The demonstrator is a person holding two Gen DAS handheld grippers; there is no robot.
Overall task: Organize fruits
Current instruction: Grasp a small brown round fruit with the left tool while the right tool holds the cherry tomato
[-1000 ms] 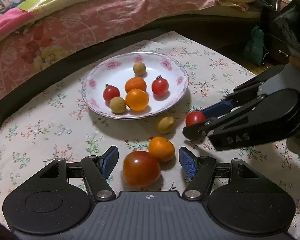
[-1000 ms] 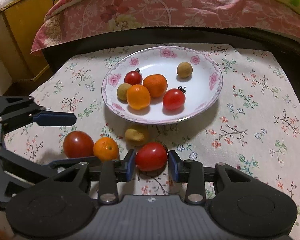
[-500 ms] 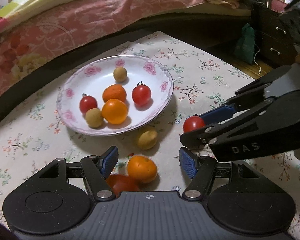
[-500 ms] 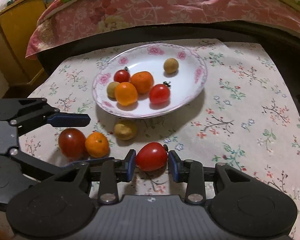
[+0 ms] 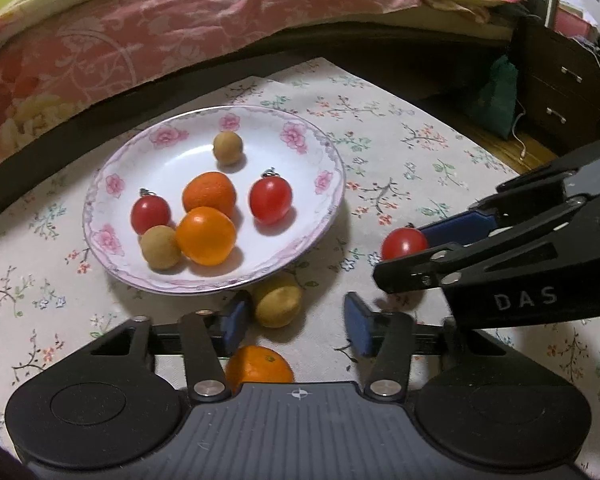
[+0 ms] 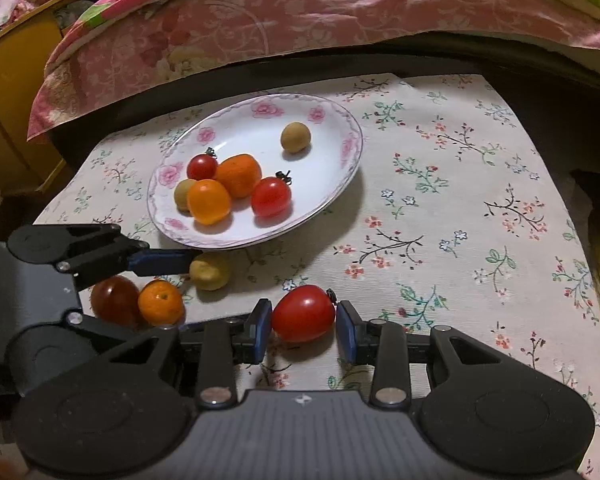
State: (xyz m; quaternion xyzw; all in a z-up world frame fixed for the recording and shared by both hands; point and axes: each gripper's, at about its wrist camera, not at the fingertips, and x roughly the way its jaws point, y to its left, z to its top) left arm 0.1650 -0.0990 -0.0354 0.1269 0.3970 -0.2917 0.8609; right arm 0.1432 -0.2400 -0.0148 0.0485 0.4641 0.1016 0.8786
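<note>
Since a second back: left gripper (image 5: pixel 294 316) shifted off the dark tomato (image 6: pixel 114 299) and small orange (image 5: pixel 259 365), now set around the tan longan (image 5: pixel 278 306) at the rim of the floral plate (image 5: pixel 328 204). Jaws closing, not yet clenched; longan lies between the pads, touching or nearly touching the left pad (image 5: pixel 233 320), well clear of the right one. Small orange now behind the fingertips, partly under the gripper body.

Right gripper (image 6: pixel 303 330) unchanged: clenched on a red cherry tomato (image 6: pixel 303 314), both pads pressing its flanks, fruit apparently just off the floral cloth (image 6: pixel 460 216).

Plate ahead of both sets of fingers, loaded with two cherry tomatoes, two oranges, two longans.

Risks, judged: off-centre closure may push the longan sideways under the plate rim or roll it out forward; round, firm fruit slips readily. Excess squeeze on the held tomato may split it. Grippers close together, so contact likely if both advance to the plate at once.

Held tomato: long axis running pad to pad, stem end toward the right pad. Longan near-round, axis not discernible.
</note>
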